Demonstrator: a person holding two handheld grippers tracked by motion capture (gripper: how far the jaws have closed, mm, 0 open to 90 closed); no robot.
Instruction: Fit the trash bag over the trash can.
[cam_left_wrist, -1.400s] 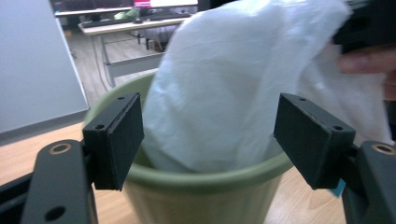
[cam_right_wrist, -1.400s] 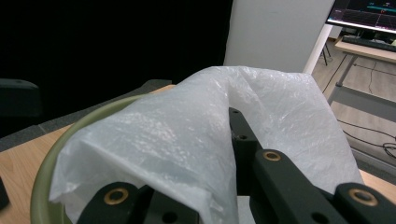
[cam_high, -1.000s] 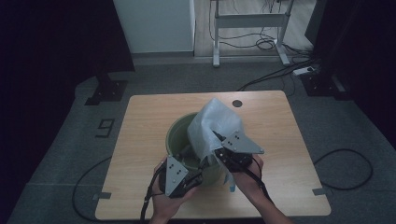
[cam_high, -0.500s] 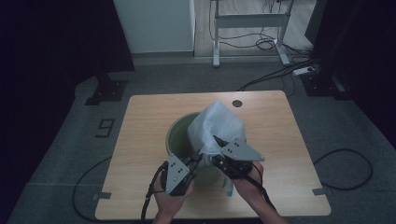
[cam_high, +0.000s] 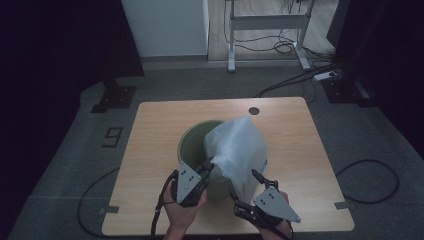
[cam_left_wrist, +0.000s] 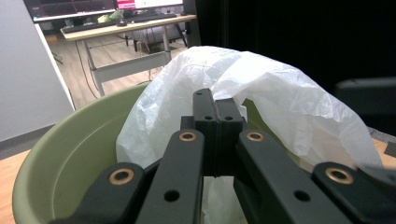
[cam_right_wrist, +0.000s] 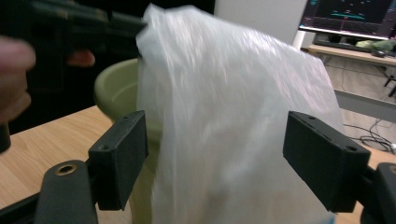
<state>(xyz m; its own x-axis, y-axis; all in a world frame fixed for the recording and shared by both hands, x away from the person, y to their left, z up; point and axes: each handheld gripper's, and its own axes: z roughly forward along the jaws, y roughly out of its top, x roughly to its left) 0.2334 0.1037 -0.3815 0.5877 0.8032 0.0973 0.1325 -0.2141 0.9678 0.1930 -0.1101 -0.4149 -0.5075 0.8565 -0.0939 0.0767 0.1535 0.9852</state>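
A pale green bin (cam_high: 187, 140) stands in the middle of the wooden table (cam_high: 150, 130). A white plastic bag (cam_high: 237, 145) billows up out of it and hangs over its near right side. My left gripper (cam_high: 207, 170) is at the bin's near rim, shut on the bag's edge. In the left gripper view its jaws (cam_left_wrist: 215, 100) meet in front of the bag (cam_left_wrist: 280, 107), above the bin (cam_left_wrist: 70, 149). My right gripper (cam_high: 246, 189) is open near the table's front edge. Its jaws have just been opening; the bag (cam_right_wrist: 233, 116) hangs between the pads (cam_right_wrist: 119, 158) untouched.
A dark round hole (cam_high: 254, 110) sits near the table's far edge. On the floor lie cables (cam_high: 367, 180), a "9" marking (cam_high: 114, 136) at the left and a metal desk frame (cam_high: 265, 22) beyond. The right gripper view shows the left hand (cam_right_wrist: 14, 79) by the bin (cam_right_wrist: 116, 88).
My right gripper let go of the bag, opened wide and drew back and down toward the near edge. My left gripper's jaws closed at the bin's near rim. The bag's lifted corner dropped.
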